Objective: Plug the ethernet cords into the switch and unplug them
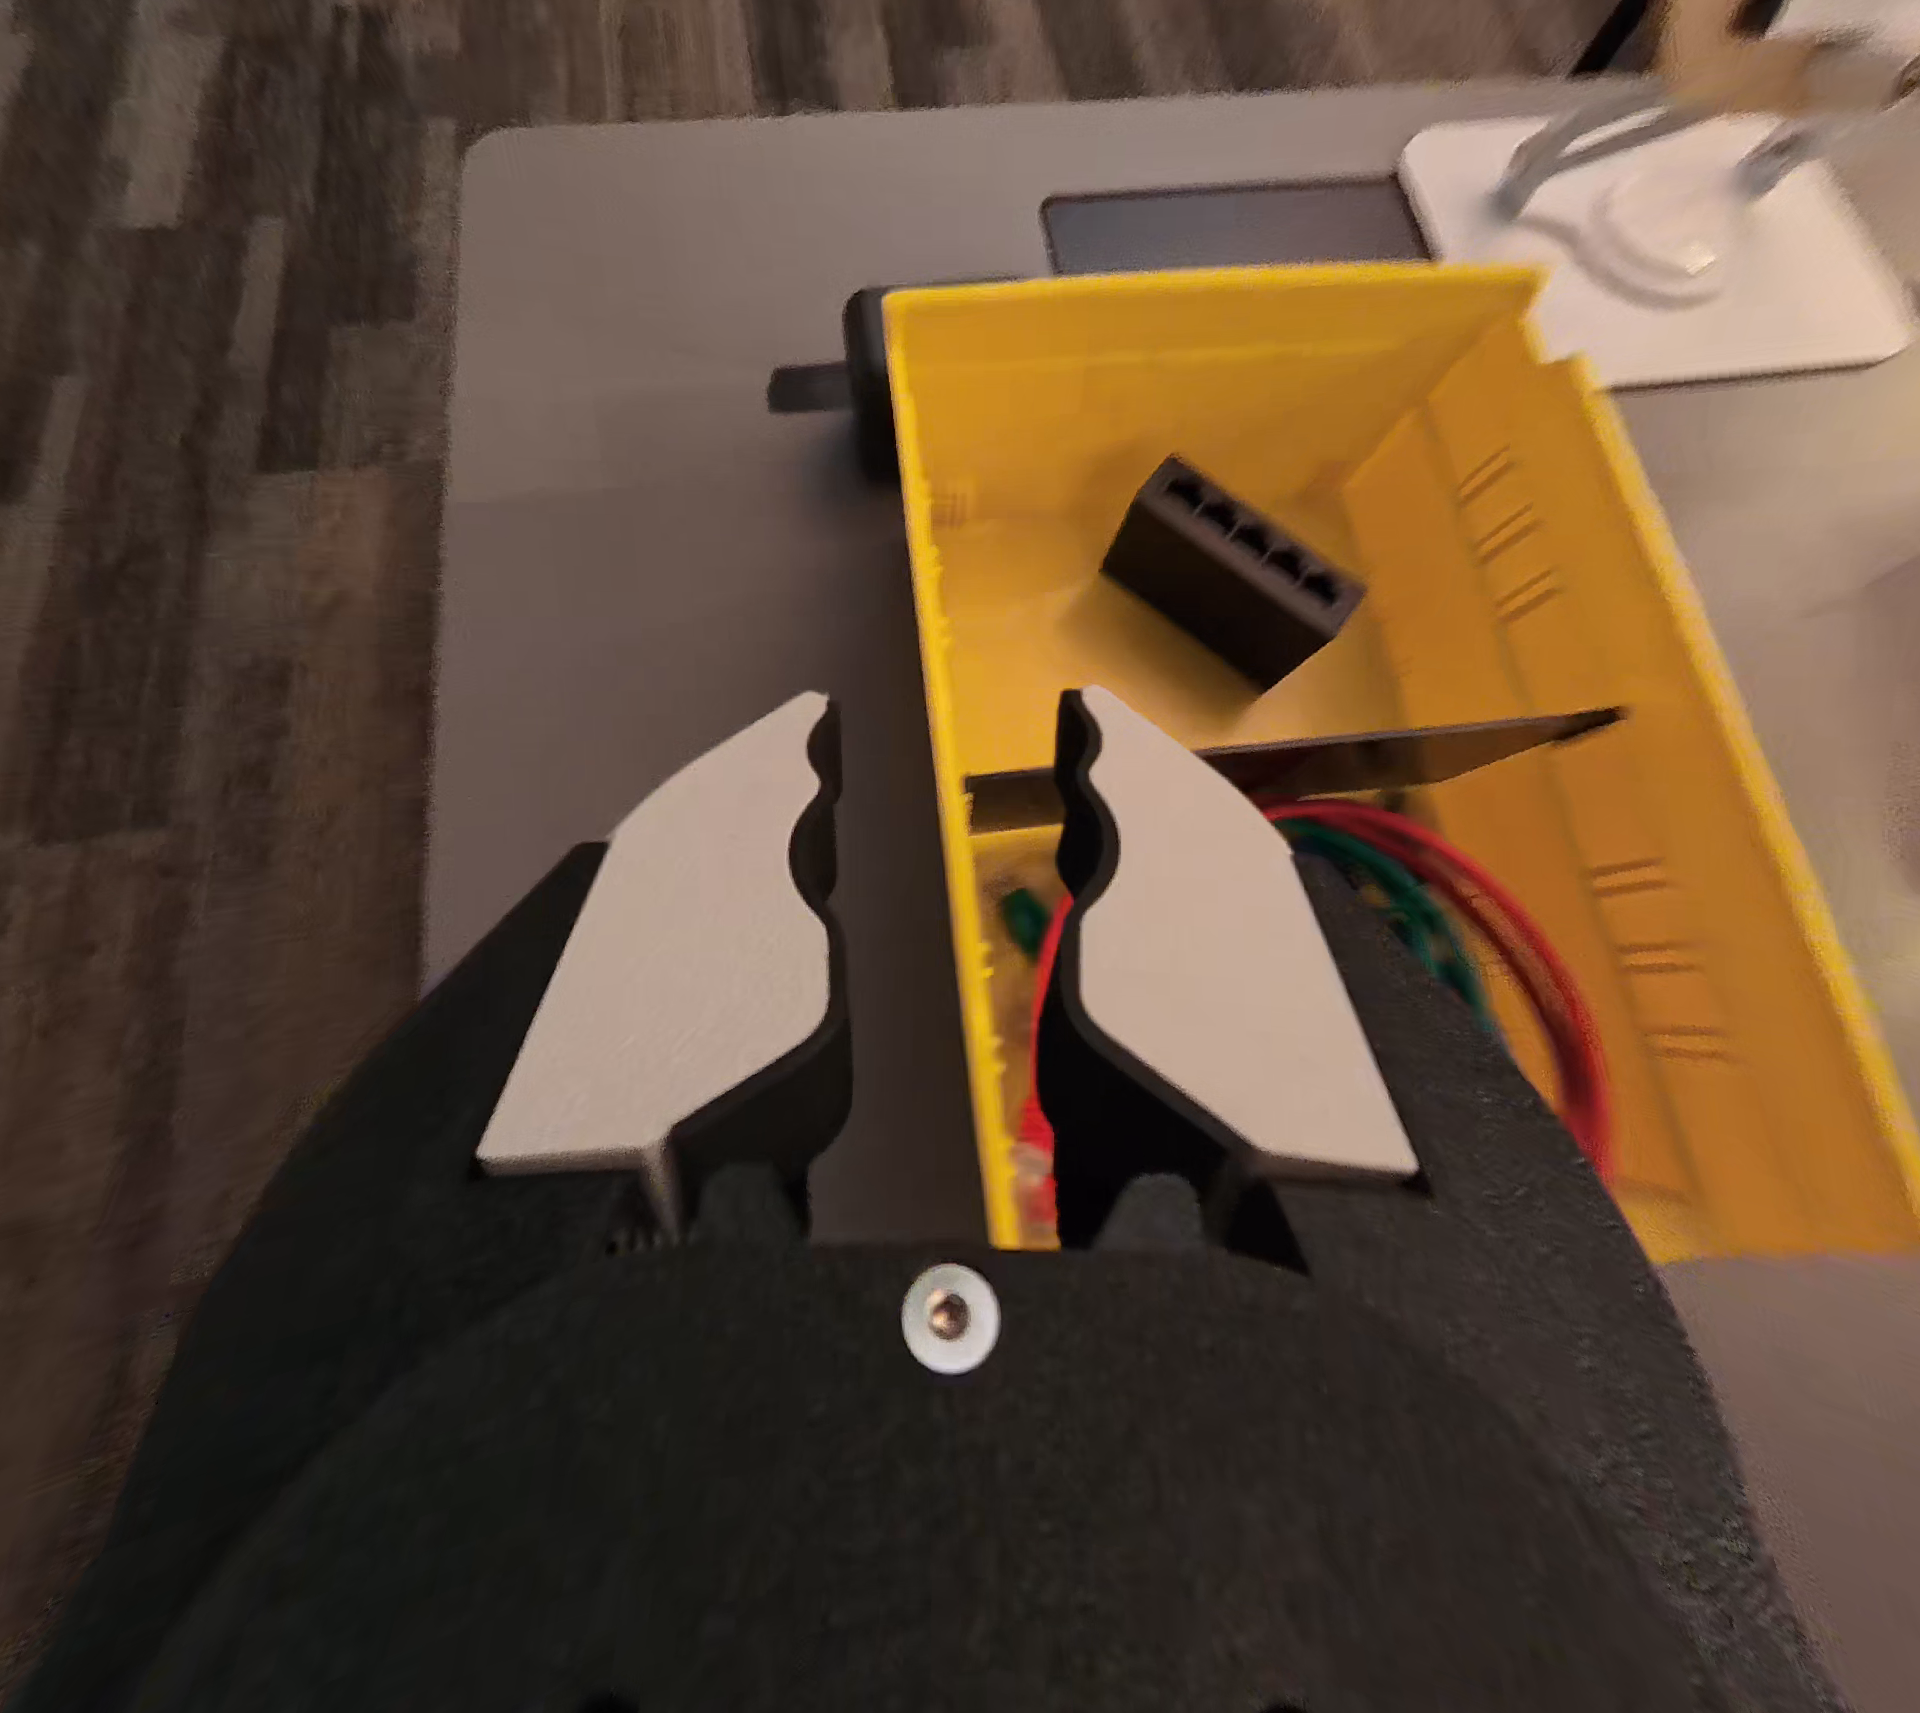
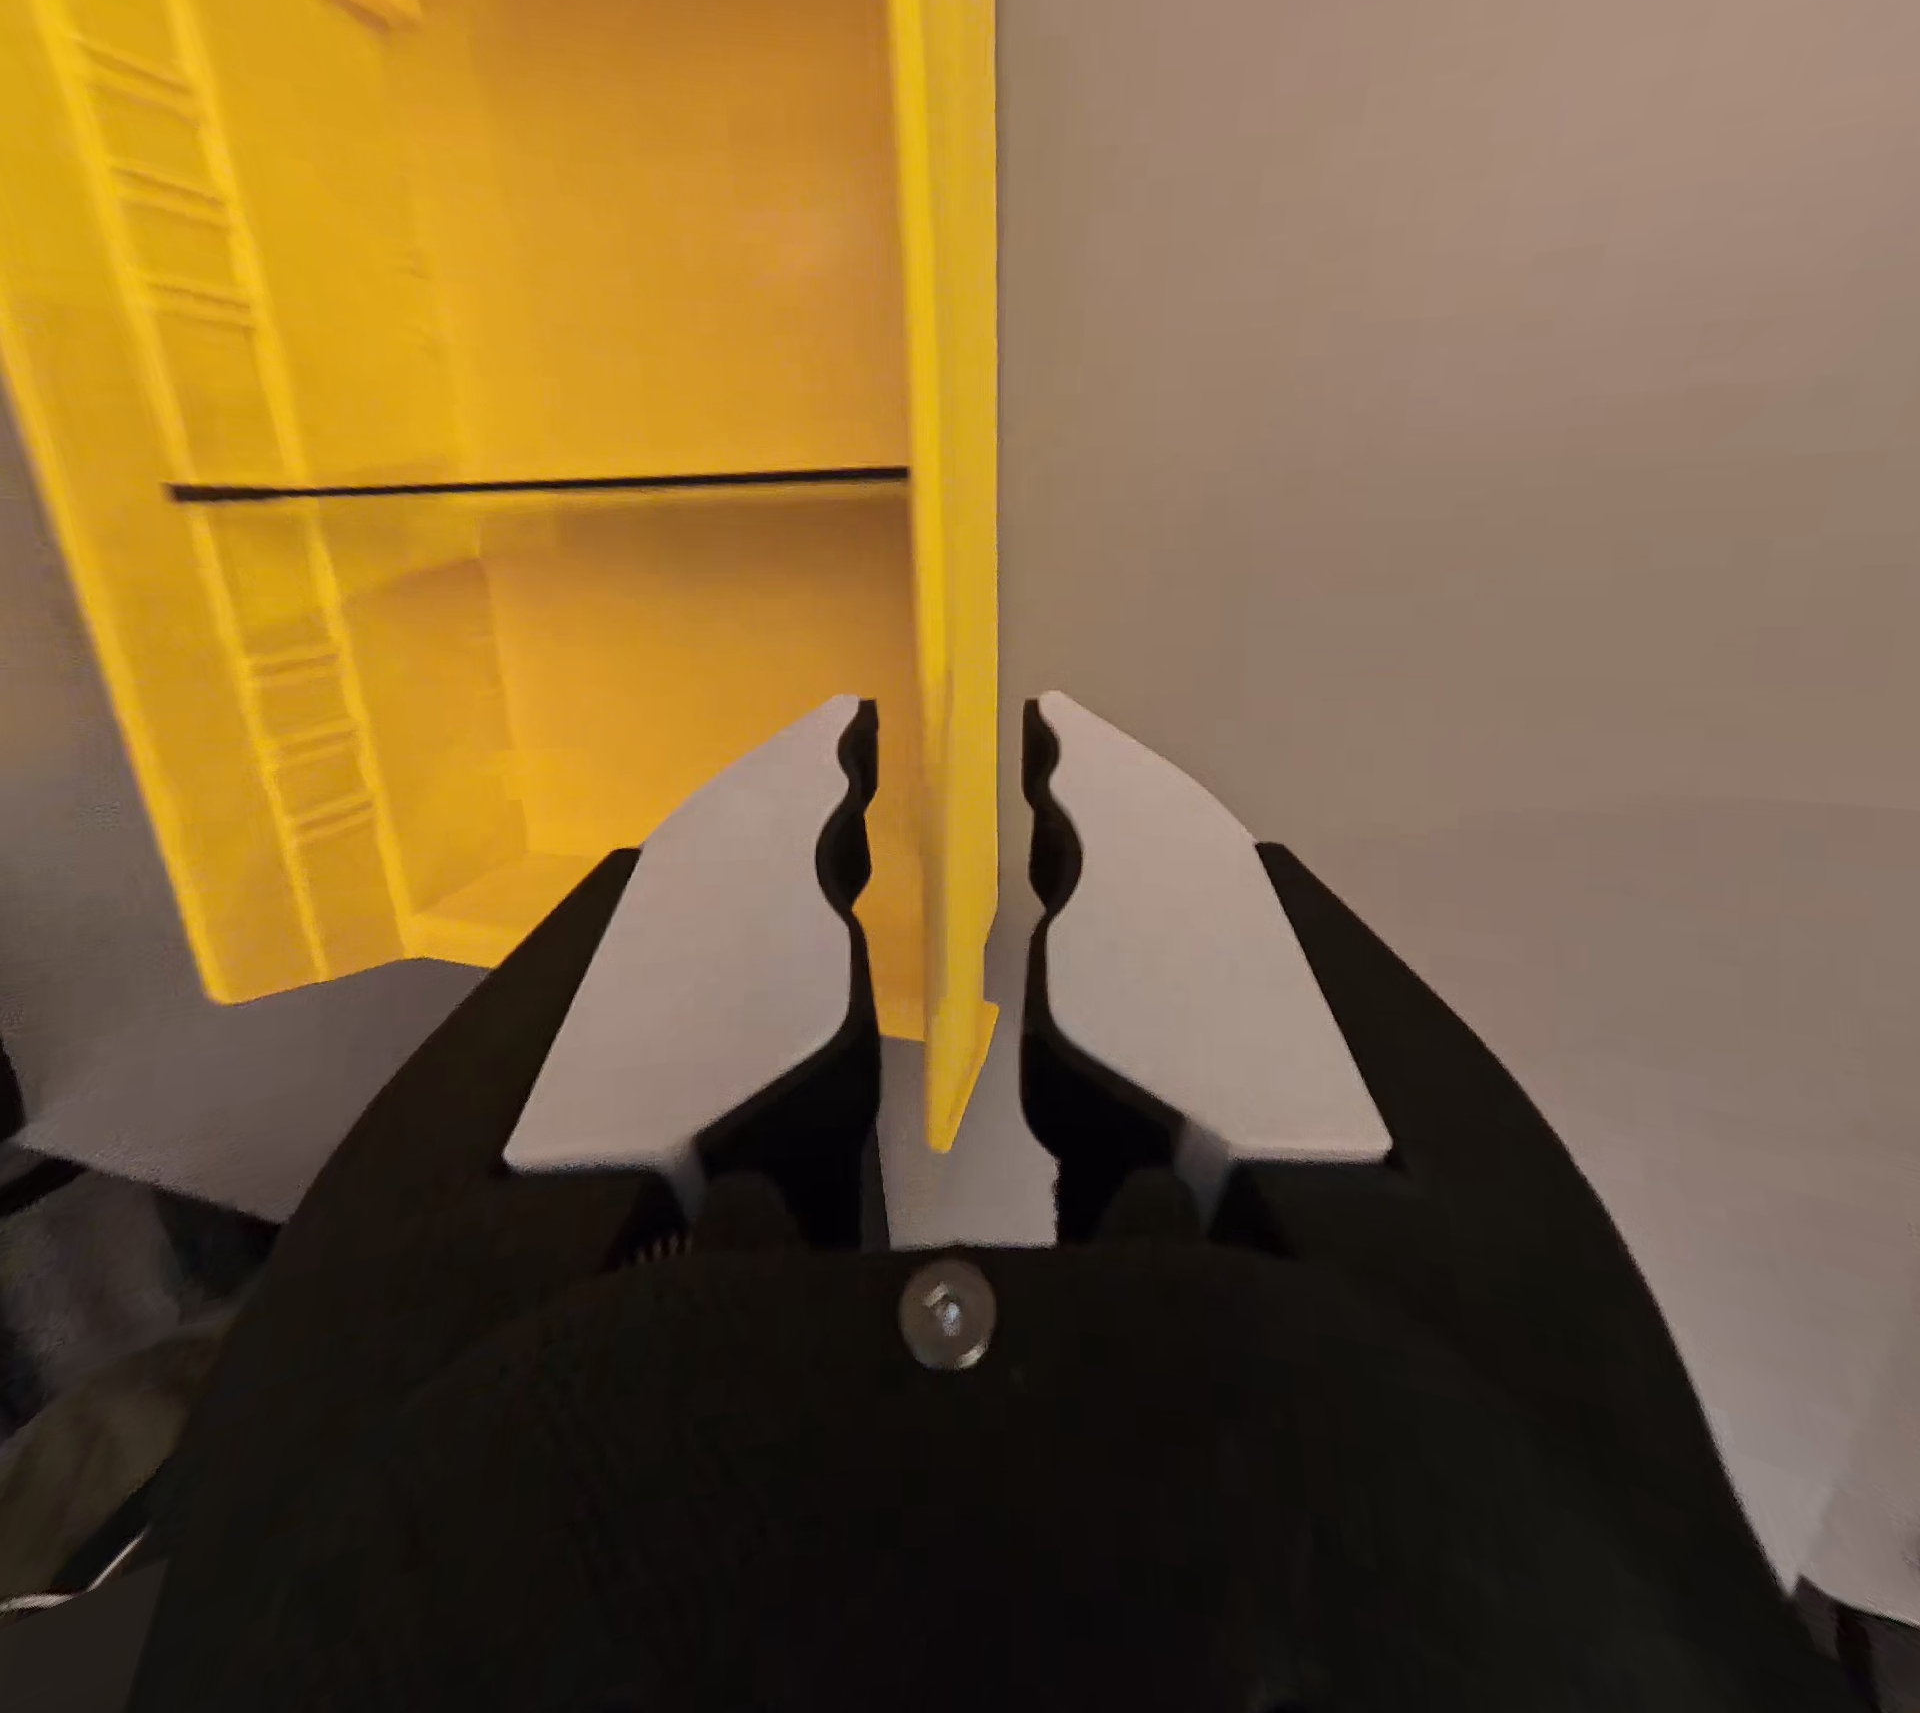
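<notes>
A yellow bin (image 1: 1195, 302) stands on a grey table, split by a black divider (image 1: 1351, 754). In its far compartment a black switch (image 1: 1226, 583) lies tilted, its row of ports facing up. In the near compartment lie red cords (image 1: 1538, 957) and green cords (image 1: 1423, 915), partly hidden by my finger. My left gripper (image 1: 945, 707) is open and straddles the bin's left wall. My right gripper (image 2: 951, 707) is open and straddles the right wall of the bin (image 2: 945, 313). No switch or cords show in the right wrist view, only the divider (image 2: 540, 484).
The grey table (image 1: 644, 520) ends at the left over patterned carpet. Behind the bin lie a dark flat slab (image 1: 1236, 224), a white stand base (image 1: 1662, 292) and a black block (image 1: 862, 375) against the bin's far left corner. The left gripper's tips are roughly 80 cm from the right gripper's.
</notes>
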`<state>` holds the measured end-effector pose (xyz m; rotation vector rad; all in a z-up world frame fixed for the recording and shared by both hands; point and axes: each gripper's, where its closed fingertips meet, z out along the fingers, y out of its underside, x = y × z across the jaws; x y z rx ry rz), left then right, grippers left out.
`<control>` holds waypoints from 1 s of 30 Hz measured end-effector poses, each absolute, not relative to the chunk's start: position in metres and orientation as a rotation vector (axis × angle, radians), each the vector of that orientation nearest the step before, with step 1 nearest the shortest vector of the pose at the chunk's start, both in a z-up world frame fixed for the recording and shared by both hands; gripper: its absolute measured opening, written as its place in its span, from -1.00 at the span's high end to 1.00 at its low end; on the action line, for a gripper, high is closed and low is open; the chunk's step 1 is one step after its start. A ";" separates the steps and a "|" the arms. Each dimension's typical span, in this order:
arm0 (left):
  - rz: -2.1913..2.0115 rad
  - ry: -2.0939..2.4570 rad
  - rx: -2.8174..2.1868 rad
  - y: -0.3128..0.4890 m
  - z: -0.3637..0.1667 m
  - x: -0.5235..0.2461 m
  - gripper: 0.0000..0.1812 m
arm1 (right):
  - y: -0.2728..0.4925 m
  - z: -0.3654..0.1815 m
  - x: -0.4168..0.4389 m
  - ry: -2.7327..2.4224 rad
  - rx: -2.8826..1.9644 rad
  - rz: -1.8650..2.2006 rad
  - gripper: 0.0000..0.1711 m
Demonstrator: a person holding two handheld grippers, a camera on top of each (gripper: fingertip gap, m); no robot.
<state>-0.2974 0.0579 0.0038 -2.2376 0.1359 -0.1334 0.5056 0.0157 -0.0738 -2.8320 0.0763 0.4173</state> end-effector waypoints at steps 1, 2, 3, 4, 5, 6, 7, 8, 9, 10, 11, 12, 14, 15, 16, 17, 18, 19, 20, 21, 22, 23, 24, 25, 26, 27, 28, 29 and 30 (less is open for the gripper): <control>-0.216 0.111 -2.224 0.060 0.009 -0.288 0.56 | 0.017 -0.062 0.506 0.073 -2.781 0.399 0.67; -0.325 0.089 -2.207 0.062 0.014 -0.275 0.56 | 0.019 -0.048 0.506 0.066 -2.725 0.369 0.67; -0.436 0.073 -2.191 0.064 0.018 -0.260 0.56 | 0.022 -0.034 0.505 0.055 -2.664 0.335 0.67; -0.518 0.056 -2.183 0.067 0.021 -0.248 0.56 | 0.026 -0.018 0.503 0.034 -2.593 0.311 0.67; -0.574 0.047 -2.181 0.071 0.022 -0.236 0.56 | 0.030 -0.002 0.499 0.003 -2.514 0.300 0.67; -0.612 0.052 -2.186 0.075 0.021 -0.225 0.56 | 0.035 0.016 0.494 -0.030 -2.427 0.288 0.67; -0.612 0.063 -2.209 0.079 0.016 -0.217 0.55 | 0.039 0.035 0.490 -0.060 -2.335 0.273 0.68; -0.582 0.081 -2.242 0.083 0.009 -0.211 0.53 | 0.043 0.054 0.485 -0.091 -2.240 0.261 0.68; -0.547 0.112 -2.269 0.087 0.002 -0.206 0.51 | 0.046 0.072 0.480 -0.128 -2.142 0.247 0.68; -0.511 0.150 -2.290 0.092 -0.004 -0.201 0.51 | 0.049 0.091 0.475 -0.167 -2.040 0.224 0.68; -0.472 0.197 -2.305 0.095 -0.009 -0.197 0.50 | 0.050 0.108 0.470 -0.206 -1.940 0.201 0.68; -0.426 0.260 -2.309 0.100 -0.011 -0.194 0.50 | 0.049 0.123 0.463 -0.253 -1.844 0.188 0.67; -0.298 0.414 -2.302 0.107 -0.014 -0.192 0.49 | 0.043 0.144 0.443 -0.359 -1.667 0.200 0.57; -0.210 0.507 -2.297 0.110 -0.015 -0.194 0.49 | 0.041 0.151 0.435 -0.399 -1.589 0.201 0.52; -0.102 0.610 -2.286 0.113 -0.016 -0.197 0.48 | 0.039 0.156 0.428 -0.434 -1.523 0.197 0.51; -0.001 0.716 -2.271 0.115 -0.019 -0.199 0.48 | 0.038 0.161 0.421 -0.461 -1.475 0.195 0.51; 0.091 0.821 -2.268 0.116 -0.023 -0.202 0.48 | 0.039 0.164 0.416 -0.475 -1.449 0.204 0.51; 0.165 0.931 -2.268 0.116 -0.028 -0.202 0.47 | 0.039 0.165 0.410 -0.484 -1.439 0.227 0.51; 0.224 1.039 -2.263 0.116 -0.034 -0.202 0.46 | 0.039 0.166 0.403 -0.500 -1.432 0.261 0.51; 0.278 1.144 -2.259 0.116 -0.040 -0.201 0.46 | 0.039 0.167 0.397 -0.514 -1.420 0.295 0.51; 0.349 1.260 -2.249 0.116 -0.047 -0.201 0.46 | 0.039 0.168 0.391 -0.524 -1.409 0.324 0.51; 0.413 1.376 -2.227 0.116 -0.054 -0.200 0.45 | 0.038 0.170 0.386 -0.531 -1.400 0.348 0.50; 0.477 1.479 -2.201 0.117 -0.061 -0.200 0.45 | 0.038 0.171 0.382 -0.539 -1.392 0.369 0.50; 0.533 1.582 -2.181 0.118 -0.067 -0.200 0.44 | 0.037 0.171 0.377 -0.550 -1.389 0.388 0.49; 0.573 1.674 -2.151 0.119 -0.073 -0.200 0.44 | 0.036 0.171 0.373 -0.562 -1.388 0.404 0.49; 0.621 1.756 -2.106 0.123 -0.076 -0.200 0.44 | 0.036 0.171 0.370 -0.571 -1.388 0.414 0.49; 0.658 1.821 -2.064 0.128 -0.079 -0.200 0.44 | 0.036 0.172 0.368 -0.577 -1.386 0.419 0.49; 0.682 1.871 -2.024 0.133 -0.082 -0.198 0.41 | 0.036 0.173 0.366 -0.581 -1.381 0.420 0.50; 0.712 1.911 -1.974 0.138 -0.083 -0.196 0.39 | 0.035 0.174 0.363 -0.589 -1.375 0.422 0.50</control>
